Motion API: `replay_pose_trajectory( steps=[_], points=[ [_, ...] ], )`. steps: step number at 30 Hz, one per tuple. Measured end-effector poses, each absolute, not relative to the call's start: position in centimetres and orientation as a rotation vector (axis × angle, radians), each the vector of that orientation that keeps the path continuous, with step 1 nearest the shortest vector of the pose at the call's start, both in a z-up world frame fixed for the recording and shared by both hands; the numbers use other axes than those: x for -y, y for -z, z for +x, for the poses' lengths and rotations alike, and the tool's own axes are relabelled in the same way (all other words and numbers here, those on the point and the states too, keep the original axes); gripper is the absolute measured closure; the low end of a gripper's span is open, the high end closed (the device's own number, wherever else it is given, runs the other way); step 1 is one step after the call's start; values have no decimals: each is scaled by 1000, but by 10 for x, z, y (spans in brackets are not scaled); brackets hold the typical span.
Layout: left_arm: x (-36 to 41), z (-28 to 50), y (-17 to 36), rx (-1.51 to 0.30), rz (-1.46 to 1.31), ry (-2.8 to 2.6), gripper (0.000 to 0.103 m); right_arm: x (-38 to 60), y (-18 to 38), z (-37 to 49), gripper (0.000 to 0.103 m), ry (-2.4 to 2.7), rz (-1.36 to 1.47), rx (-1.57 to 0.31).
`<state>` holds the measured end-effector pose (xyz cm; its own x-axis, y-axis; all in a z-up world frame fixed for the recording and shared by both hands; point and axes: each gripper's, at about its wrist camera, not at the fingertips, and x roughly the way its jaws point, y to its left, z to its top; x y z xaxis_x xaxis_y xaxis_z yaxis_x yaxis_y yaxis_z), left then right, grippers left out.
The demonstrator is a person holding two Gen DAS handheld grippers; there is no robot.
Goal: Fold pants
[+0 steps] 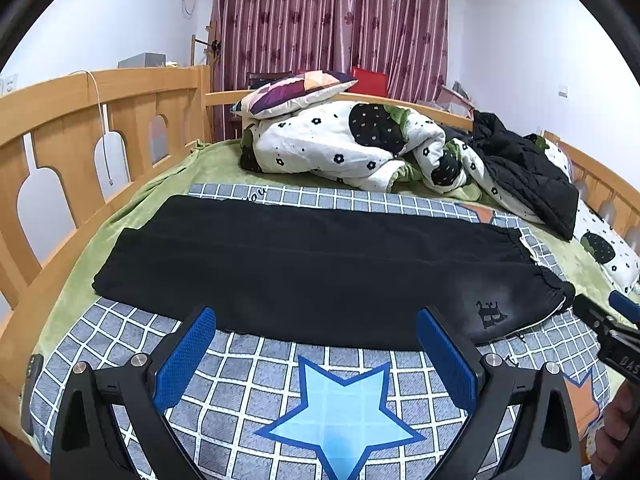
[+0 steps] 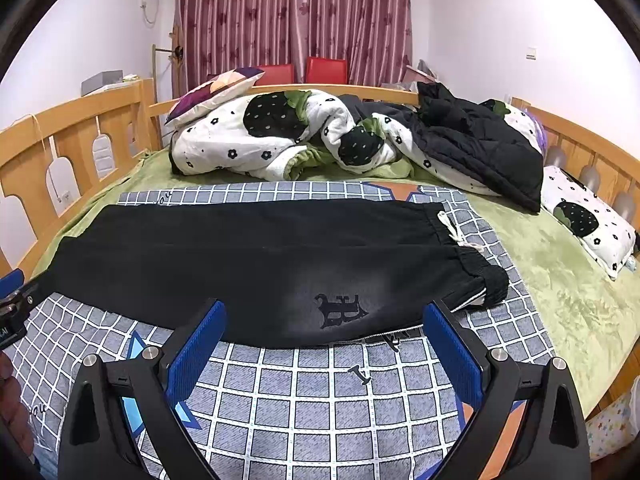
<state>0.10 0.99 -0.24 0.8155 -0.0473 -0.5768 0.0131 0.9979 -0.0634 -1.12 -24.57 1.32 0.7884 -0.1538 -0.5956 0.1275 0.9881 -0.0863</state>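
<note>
A: Any readable text?
B: Little — right gripper (image 1: 618, 354) body shows "DAS", cut off. Checked sheet (image 2: 320, 396) has "you" at its left edge. Pants (image 2: 260, 264) carry a black emblem, letters unclear.

Bed (image 2: 560, 292): checked sheet (image 2: 320, 392) carrying black pants (image 2: 260, 264); quilt (image 2: 256, 140) behind.

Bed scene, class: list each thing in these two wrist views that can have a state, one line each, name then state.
Black pants: laid flat, folded lengthwise, waistband to the right.
Drawstring: loose, lying on the checked sheet.
Left gripper: open, empty, just short of the pants' near edge.
Right gripper: open, empty, at the near edge by the logo.
Quilt: bunched up.
Black jacket: crumpled on the quilt.
Curtains: drawn shut.
</note>
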Motion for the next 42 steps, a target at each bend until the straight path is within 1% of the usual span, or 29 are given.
replay_pose_trajectory(
  steps=[8,11,16,21,24,27,32,33,35,36,38,40,42],
  points=[
    [-5,-14,-12,-630,-30,55,3,252,-19,-37,5,143,32,-665],
    [-6,-27,-26,-617,-20,67,3,254,-27,-55,5,98,71,-661],
    [-23,-45,-63,-583,-60,85,3,258,-54,-81,5,87,38,-644],
    [-51,-37,-89,-573,-49,84,3,282,-89,-88,5,79,38,-615],
    [-72,-25,-87,-579,-75,68,3,303,-99,-76,5,69,55,-610],
    [-99,-3,-66,-607,-136,58,3,322,-90,-55,7,74,59,-624],
    [-139,46,-6,-682,-218,23,3,360,-40,-9,28,79,152,-691],
    [-145,56,5,-700,-224,12,5,366,-28,1,30,81,157,-709],
    [-157,76,28,-734,-236,-6,4,379,1,23,38,102,171,-749],
    [-162,83,39,-746,-248,-12,5,385,15,32,40,121,175,-771],
    [-171,92,57,-761,-248,-51,5,393,38,48,50,145,186,-818],
    [-176,94,68,-761,-234,-82,5,396,51,57,51,147,176,-843],
    [-186,92,77,-781,-296,-73,6,400,62,61,51,170,191,-823]
  ],
)
